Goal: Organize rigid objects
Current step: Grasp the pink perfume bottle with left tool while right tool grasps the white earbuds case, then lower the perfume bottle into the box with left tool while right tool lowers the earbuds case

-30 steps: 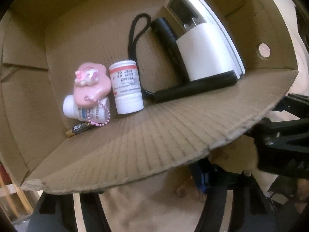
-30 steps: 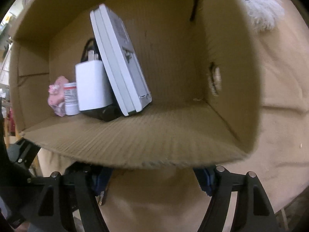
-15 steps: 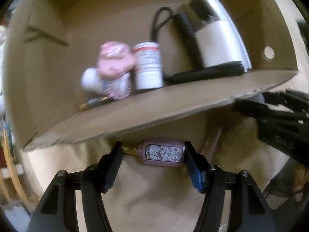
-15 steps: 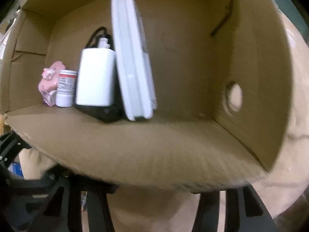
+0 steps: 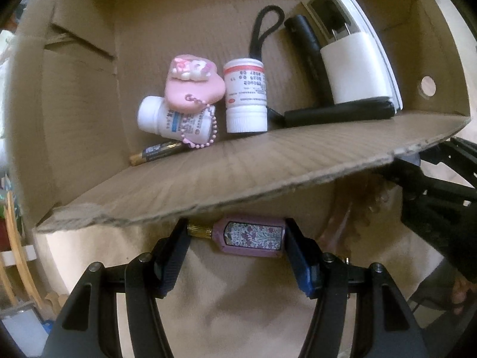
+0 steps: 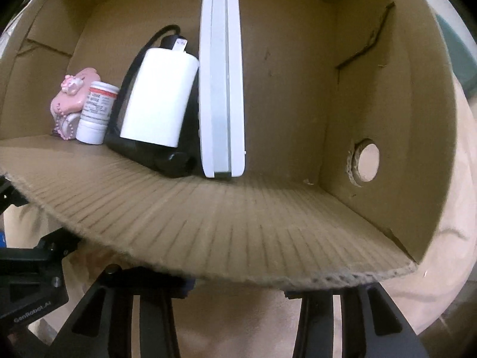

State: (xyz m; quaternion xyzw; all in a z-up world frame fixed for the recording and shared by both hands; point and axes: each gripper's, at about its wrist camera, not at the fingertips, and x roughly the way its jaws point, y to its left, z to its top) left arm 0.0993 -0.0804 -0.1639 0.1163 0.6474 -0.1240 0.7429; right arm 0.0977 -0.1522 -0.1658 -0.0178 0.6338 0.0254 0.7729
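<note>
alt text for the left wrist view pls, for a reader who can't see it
The left gripper clamps a small pink perfume bottle end to end just outside the near wall of an open cardboard box. Inside lie two white pill bottles, a pink charm, a battery, a black strapped tool, a white charger and a white flat device.

Tan cloth (image 5: 238, 313) spreads beneath the tongs; wooden hoops (image 5: 15, 253) and clutter sit off to their left side.

Dim warm light, fisheye-warped edges
</note>
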